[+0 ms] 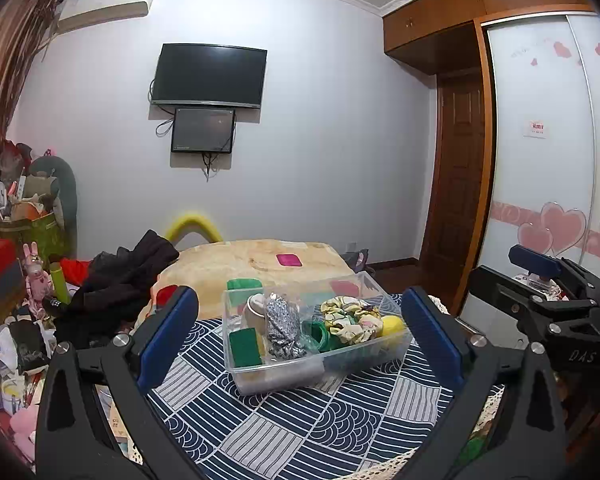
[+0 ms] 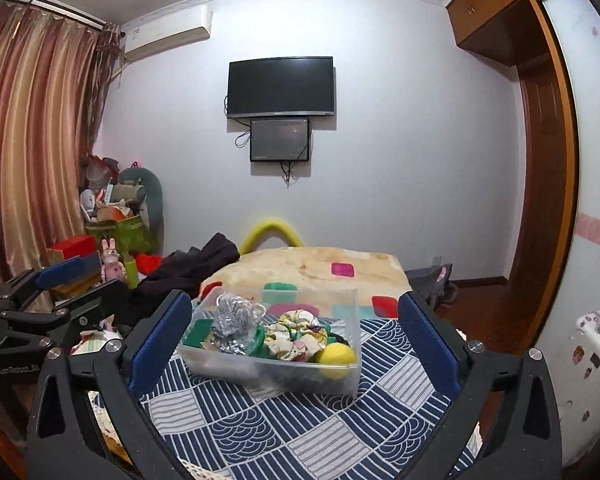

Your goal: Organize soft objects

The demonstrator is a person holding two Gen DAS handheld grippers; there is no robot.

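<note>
A clear plastic box (image 1: 276, 372) stands on a navy patterned cloth (image 1: 320, 420). It holds a green sponge (image 1: 245, 347), a silver crinkled piece (image 1: 282, 330), a floral scrunchie (image 1: 350, 318), a green ring (image 1: 318, 334) and a yellow ball (image 1: 393, 325). My left gripper (image 1: 300, 340) is open and empty, held back from the box. In the right wrist view the box (image 2: 268, 372) holds the scrunchie (image 2: 296, 336) and the ball (image 2: 335, 357). My right gripper (image 2: 294, 340) is open and empty, in front of the box.
A beige blanket (image 1: 236, 264) with coloured patches covers the bed behind the cloth. Dark clothes (image 1: 120, 280) lie to its left. Clutter, toys and boxes (image 1: 16, 300) fill the left side. The other gripper (image 1: 548, 304) shows at the right edge.
</note>
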